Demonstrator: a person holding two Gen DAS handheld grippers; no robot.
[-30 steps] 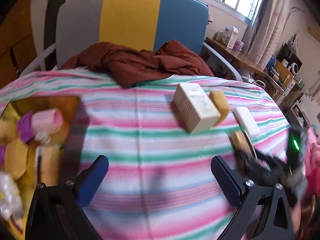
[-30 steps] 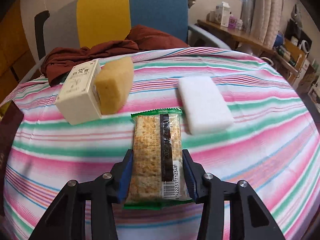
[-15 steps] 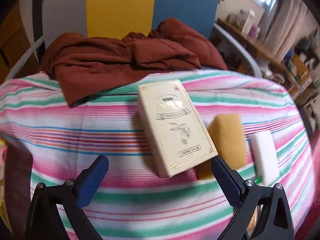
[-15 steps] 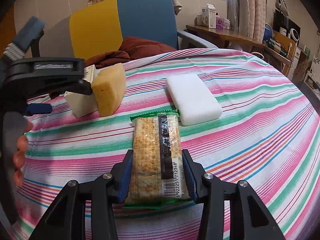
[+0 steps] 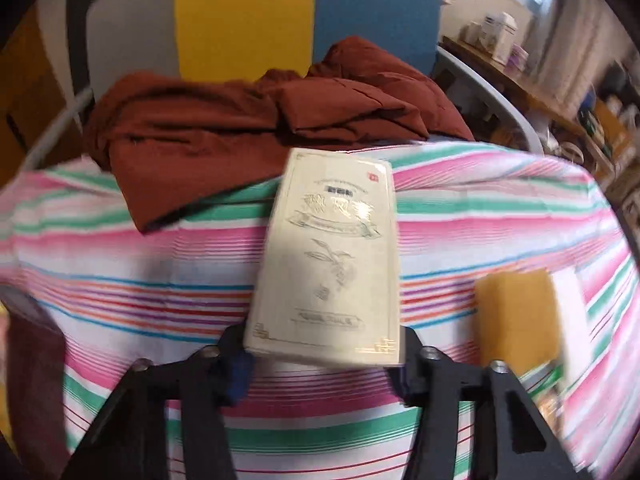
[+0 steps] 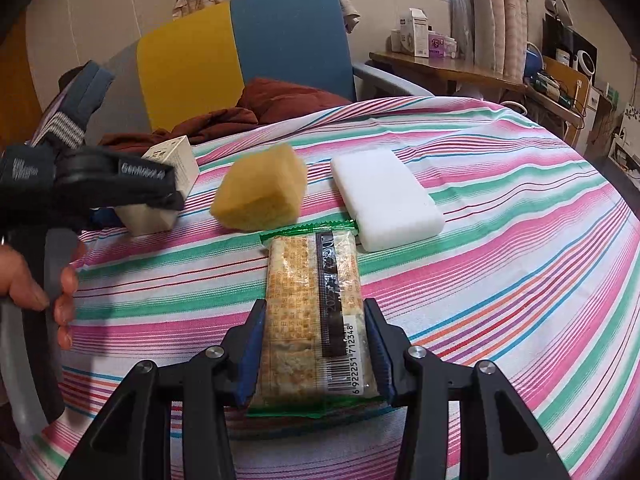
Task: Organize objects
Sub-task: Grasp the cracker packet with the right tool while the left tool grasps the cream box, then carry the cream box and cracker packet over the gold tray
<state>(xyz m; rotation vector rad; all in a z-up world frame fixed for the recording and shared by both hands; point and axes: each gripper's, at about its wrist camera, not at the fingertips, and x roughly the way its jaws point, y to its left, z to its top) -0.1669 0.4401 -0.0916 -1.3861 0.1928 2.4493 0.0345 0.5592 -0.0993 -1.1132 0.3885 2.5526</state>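
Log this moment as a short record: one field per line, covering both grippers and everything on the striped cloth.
left gripper: shut on cream box
right gripper: shut on cracker packet
yellow sponge: on cloth, apart from the box
white sponge: flat, beside the packet's far end
brown garment: bunched at the far edge
surface: striped tablecloth
behind: chair with yellow and blue back

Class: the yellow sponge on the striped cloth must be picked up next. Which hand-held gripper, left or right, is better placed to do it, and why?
Neither is free. The left hand-held gripper grips the cream box; the right hand-held gripper grips the cracker packet. The yellow sponge lies between them, so whichever unloads first.
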